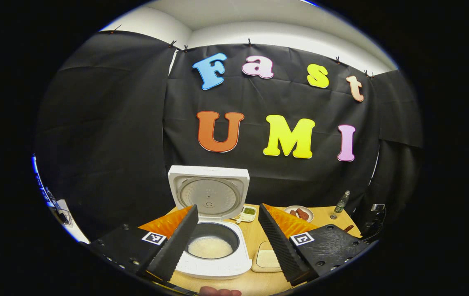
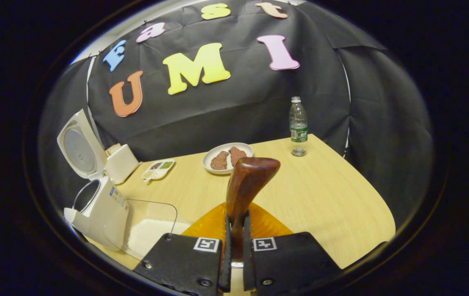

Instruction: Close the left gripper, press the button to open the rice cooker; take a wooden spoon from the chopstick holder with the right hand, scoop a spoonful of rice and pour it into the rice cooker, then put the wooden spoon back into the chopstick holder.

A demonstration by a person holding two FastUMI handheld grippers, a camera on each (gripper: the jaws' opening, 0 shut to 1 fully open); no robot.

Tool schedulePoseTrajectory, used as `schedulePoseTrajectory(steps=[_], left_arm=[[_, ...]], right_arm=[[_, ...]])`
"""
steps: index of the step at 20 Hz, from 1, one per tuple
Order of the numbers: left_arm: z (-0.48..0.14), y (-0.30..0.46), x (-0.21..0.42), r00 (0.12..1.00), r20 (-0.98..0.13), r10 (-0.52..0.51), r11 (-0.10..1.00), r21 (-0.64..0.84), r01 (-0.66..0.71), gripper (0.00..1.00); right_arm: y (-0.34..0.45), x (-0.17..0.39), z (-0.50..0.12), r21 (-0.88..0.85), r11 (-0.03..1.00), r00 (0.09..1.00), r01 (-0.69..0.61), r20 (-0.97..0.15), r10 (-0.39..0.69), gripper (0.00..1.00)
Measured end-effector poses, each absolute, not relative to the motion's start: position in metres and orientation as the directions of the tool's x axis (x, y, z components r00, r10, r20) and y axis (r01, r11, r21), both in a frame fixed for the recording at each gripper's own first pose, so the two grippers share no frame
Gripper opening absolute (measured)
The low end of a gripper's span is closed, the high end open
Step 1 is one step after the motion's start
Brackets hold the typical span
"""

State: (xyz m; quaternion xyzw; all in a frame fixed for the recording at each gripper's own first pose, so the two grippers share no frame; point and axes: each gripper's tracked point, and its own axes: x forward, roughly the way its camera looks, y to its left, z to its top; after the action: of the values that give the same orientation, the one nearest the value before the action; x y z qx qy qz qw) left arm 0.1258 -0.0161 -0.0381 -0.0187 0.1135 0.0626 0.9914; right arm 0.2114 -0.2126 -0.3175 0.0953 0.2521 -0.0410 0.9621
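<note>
The right gripper [image 2: 234, 230] is clamping the handle of the wooden spoon [image 2: 247, 181], bowl end pointing up and forward over the wooden table [image 2: 320, 197], while the left gripper [image 1: 228, 234] is hanging with its jaws spread wide above the rice cooker [image 1: 213, 246], whose lid [image 1: 209, 191] is standing upright. White rice is lying in the inner pot and in the clear container [image 2: 148, 234] just beside the cooker. To scoop well, the spoon is probably best tipped bowl-down into that container, then carried level to the pot.
</note>
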Motion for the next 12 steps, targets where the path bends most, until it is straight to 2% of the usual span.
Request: schedulePoseTrajectory(steps=[3, 6, 7, 12], left_arm=[[-0.032, -0.015, 0.132, 0.97, -0.217, 0.113, 0.993, -0.019, -0.12, 0.94], [-0.029, -0.012, 0.145, 0.972, -0.209, 0.105, 0.994, -0.017, -0.111, 0.94], [-0.029, -0.01, 0.149, 0.973, -0.205, 0.105, 0.994, -0.011, -0.11, 0.94], [-0.009, 0.016, 0.183, 0.977, -0.17, 0.131, 0.991, 0.011, -0.131, 0.94]], right_arm=[[-0.212, 0.205, -0.309, 0.161, 0.979, 0.877, 0.123, -0.479, -0.032, 0.22], [-0.219, 0.202, -0.293, 0.134, 0.983, 0.886, 0.129, -0.46, -0.053, 0.76], [-0.224, 0.198, -0.282, 0.127, 0.982, 0.891, 0.142, -0.448, -0.071, 0.82], [-0.258, 0.186, -0.217, 0.108, 0.97, 0.923, 0.216, -0.347, -0.167, 0.95]])
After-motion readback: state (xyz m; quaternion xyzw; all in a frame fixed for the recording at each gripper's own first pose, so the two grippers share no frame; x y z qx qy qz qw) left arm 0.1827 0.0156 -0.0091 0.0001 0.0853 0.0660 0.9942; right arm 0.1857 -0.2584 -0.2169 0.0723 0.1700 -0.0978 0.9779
